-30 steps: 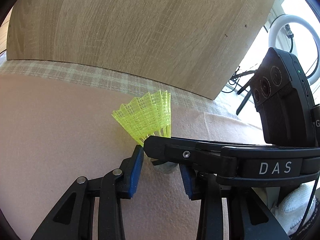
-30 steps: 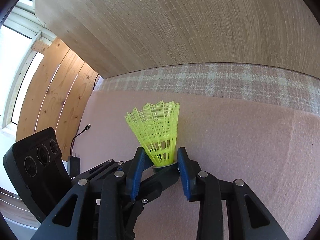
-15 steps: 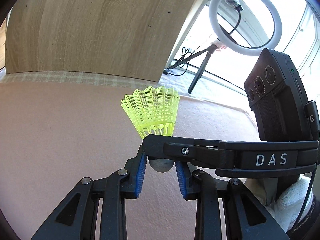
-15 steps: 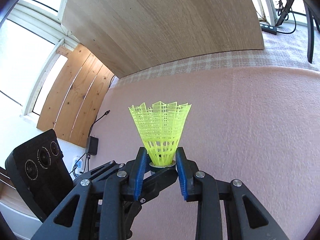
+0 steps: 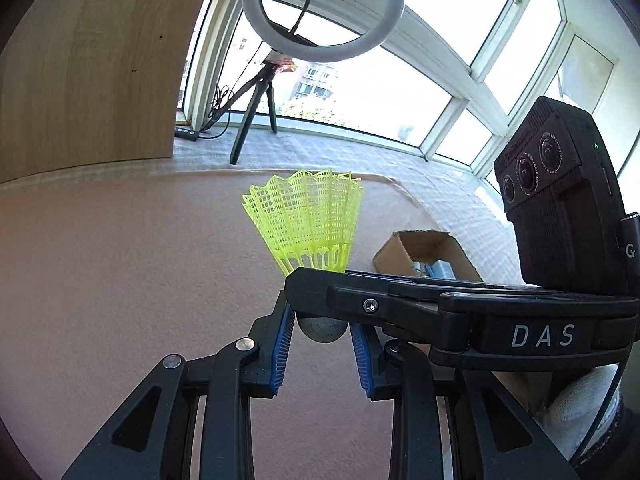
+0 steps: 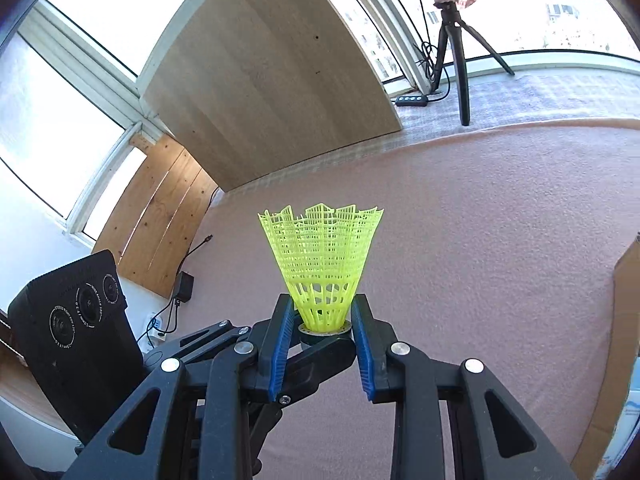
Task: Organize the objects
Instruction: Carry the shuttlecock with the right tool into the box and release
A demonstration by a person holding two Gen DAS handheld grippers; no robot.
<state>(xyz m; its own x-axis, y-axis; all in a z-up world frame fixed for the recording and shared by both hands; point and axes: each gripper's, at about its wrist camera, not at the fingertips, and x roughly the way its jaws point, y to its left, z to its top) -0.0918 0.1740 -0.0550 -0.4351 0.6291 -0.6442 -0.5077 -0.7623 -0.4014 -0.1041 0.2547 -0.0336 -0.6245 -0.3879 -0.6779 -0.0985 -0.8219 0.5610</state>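
- A yellow plastic shuttlecock [image 6: 322,264] is clamped by both tools at once. The right hand-held gripper [image 6: 322,330] has its blue pads pressed on either side of the round base, with the mesh skirt pointing straight ahead, away from its camera.
- The left hand-held gripper [image 5: 322,328] closes on the grey rounded cap of the same base. Its jaws have just been closing, and the cap sits between them, with both pads against its sides as far as the view shows.
- The two tools cross at the base. In the left wrist view the other tool's black arm lies sideways across the fingers, coming in from the right.
- The shuttlecock's long axis runs forward along the right tool's fingers, flared end farthest out.
- A cardboard box [image 5: 424,250], open at the top with something blue inside, lies ahead and to the right of the left tool. In the right wrist view only its brown edge [image 6: 624,280] shows, at far right.
- I judge the box to be the likely place for the shuttlecock; it lies to the right of both tools.
- The pink felt worktop [image 5: 120,260] is bare between the tools and the box, so the path looks open.
- A wooden board [image 6: 272,80] and a ring light on a tripod [image 5: 256,100] stand well beyond, near the windows.
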